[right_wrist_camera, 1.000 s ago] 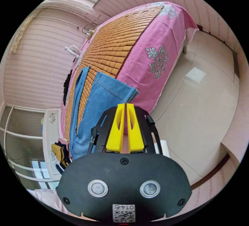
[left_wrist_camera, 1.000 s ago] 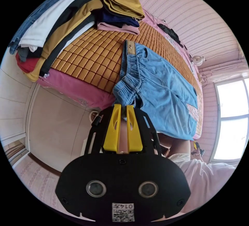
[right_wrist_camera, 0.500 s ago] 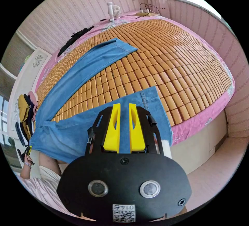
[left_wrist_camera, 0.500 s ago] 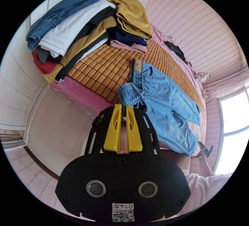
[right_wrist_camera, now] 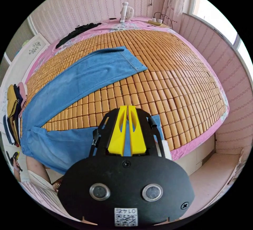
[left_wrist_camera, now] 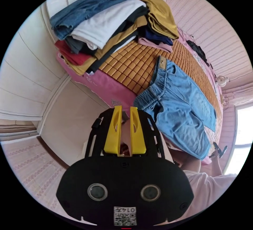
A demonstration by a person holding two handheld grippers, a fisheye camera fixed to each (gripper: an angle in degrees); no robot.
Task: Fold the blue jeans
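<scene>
no text reads clearly; the code sticker on each tongs' housing is mirrored.

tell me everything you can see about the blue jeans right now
The blue jeans are light denim with a gathered elastic waistband and a tan patch at the back. They lie spread on the bamboo mat with the two legs splayed apart; the waist and seat hang over the bed's near edge. One leg lies flat, hem stitching showing. The other leg's hem sits at the right gripper, whose jaws look closed on it. The left gripper is open, just off the waistband corner.
</scene>
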